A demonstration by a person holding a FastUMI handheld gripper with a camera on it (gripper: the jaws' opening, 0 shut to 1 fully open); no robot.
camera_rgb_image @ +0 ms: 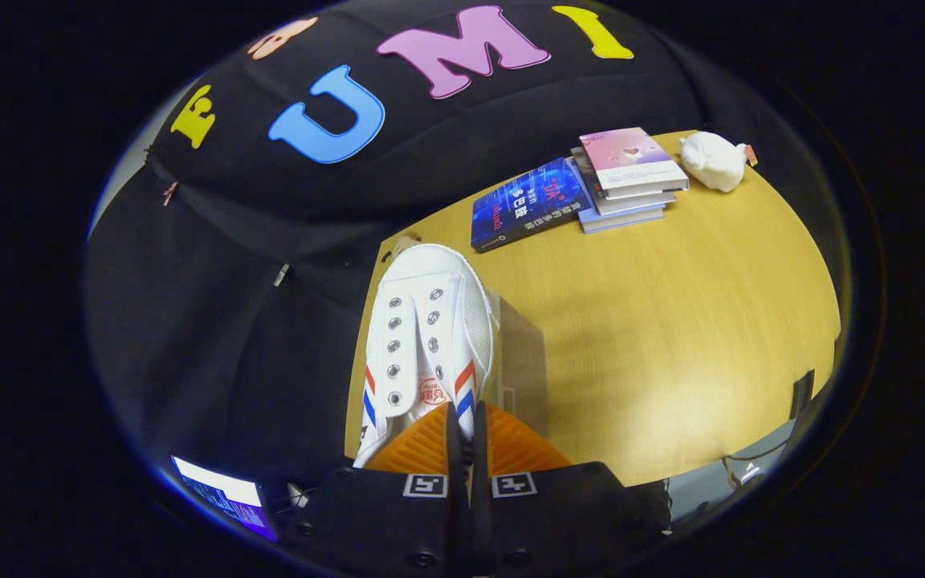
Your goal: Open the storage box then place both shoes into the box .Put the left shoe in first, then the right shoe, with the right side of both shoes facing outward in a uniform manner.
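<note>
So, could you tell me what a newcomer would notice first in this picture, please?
The white shoe with red and blue stripes, pinched by the gripper at its side, toe pointing away. Beyond it on the wooden table lie a stack of books and a white plush toy.

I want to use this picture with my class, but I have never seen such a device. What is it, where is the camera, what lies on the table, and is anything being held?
This is a hand-held gripper with two fingers, carried by a person. The camera rides on it and looks forward along the fingers, hence the rounded, bulging view. The fingers are closed on the edge of a white shoe with red and blue stripes, so the shoe hangs just ahead of them. Beyond lies a wooden table. At its far side sit a blue book, a small stack of books beside it, and a white soft object that is too small to identify.
</note>
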